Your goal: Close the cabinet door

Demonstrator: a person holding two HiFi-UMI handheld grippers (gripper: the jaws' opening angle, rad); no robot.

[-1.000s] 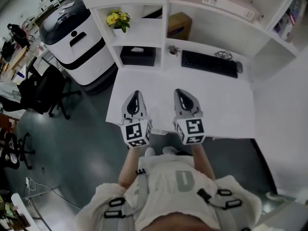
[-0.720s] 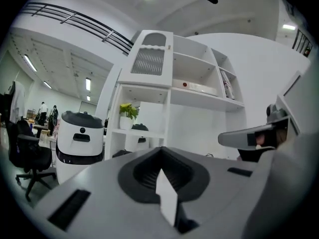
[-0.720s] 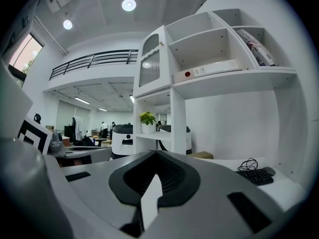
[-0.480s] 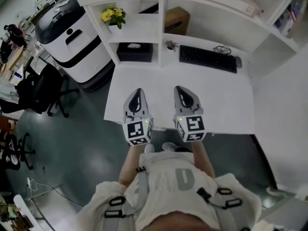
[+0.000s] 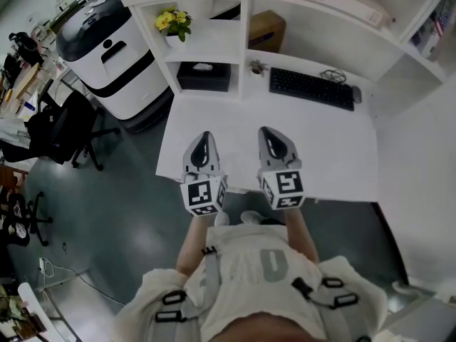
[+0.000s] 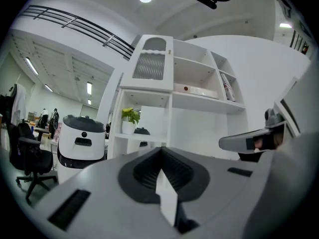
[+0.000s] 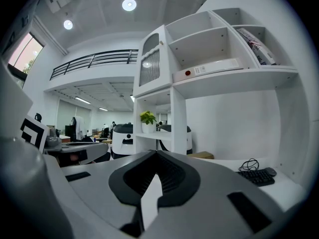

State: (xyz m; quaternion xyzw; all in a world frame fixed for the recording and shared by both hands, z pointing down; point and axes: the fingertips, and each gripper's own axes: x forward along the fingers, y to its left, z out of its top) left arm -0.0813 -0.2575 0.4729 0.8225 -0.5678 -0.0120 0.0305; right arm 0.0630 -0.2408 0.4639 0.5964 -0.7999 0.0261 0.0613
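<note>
High in gripper views: cabinet door [image 6: 148,66]

Keyboard [image 5: 311,89] lies along the desk's [image 5: 335,155] back edge, toward the right corner, with the mouse [image 5: 356,96] just right of it and a coiled cable [image 5: 330,75] just behind. Shelving [image 5: 242,41] stands at the back. On the left shelf there's a plant [image 5: 173,22], with a tissue box [image 5: 204,77] in the bay below and the cabinet door [image 6: 149,66] above. A cardboard box [image 5: 266,33] sits in the next bay right. On the floor left of the desk stands a big machine [image 5: 110,45], with an office chair [image 5: 64,130] nearer.
</note>
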